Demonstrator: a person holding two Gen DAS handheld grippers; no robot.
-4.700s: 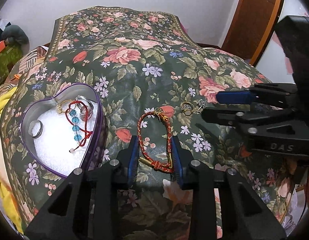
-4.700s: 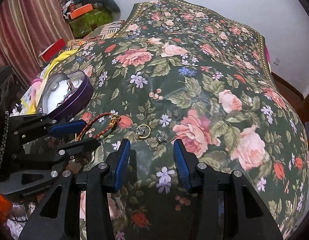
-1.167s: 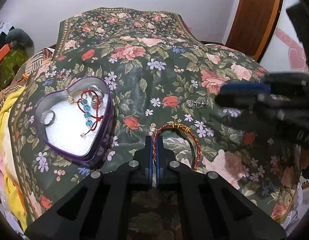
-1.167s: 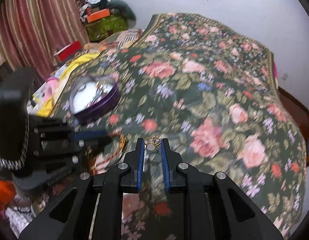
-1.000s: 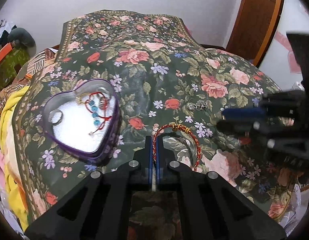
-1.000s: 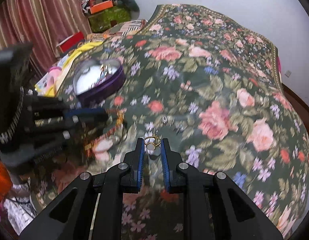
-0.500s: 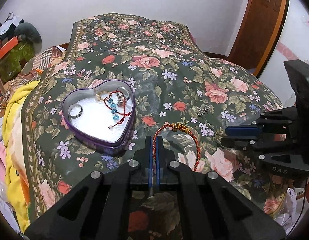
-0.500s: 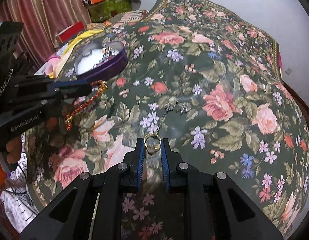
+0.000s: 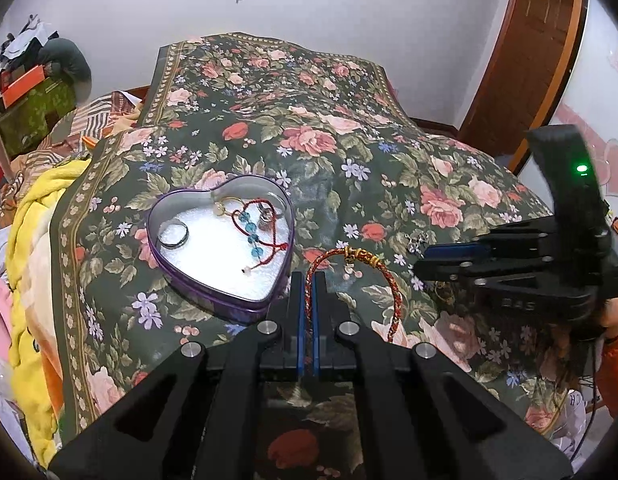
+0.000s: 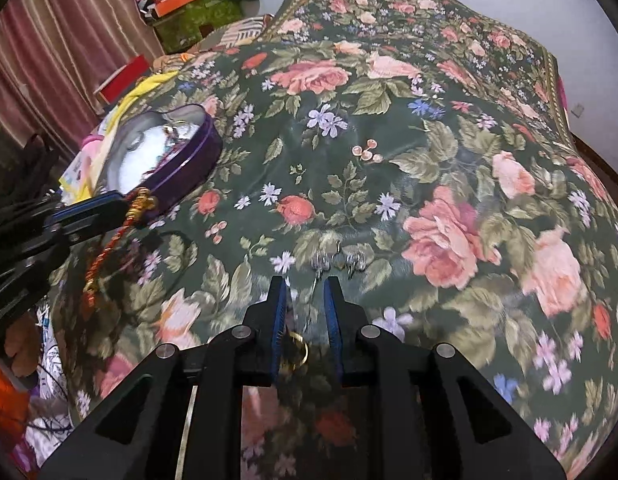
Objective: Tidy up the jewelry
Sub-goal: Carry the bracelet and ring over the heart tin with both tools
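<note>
Spread over the bed, a flowered blanket (image 9: 349, 152) carries a heart tin (image 9: 221, 292), beside which a red bracelet (image 9: 393, 288) is pinched in the closed left gripper (image 9: 307, 280), evidently for dropping in, while a gold ring (image 10: 295, 354) sits loosely between the parted fingers (image 10: 277, 312) of the right gripper (image 10: 303, 292).

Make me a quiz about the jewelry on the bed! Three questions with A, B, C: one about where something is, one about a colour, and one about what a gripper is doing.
1. Where is the silver ring?
A. in the heart-shaped tin
B. on the flowery blanket
C. on the floor

2. What colour are the beads on the red cord?
A. green
B. blue
C. white

3. What is the left gripper doing?
A. wide open
B. lifting the tin
C. shut on the red-and-gold bracelet

Answers:
1 A: the silver ring lies on the white padding inside the heart-shaped tin.
2 B: the beads are blue.
3 C: the left gripper pinches the red-and-gold bracelet.
</note>
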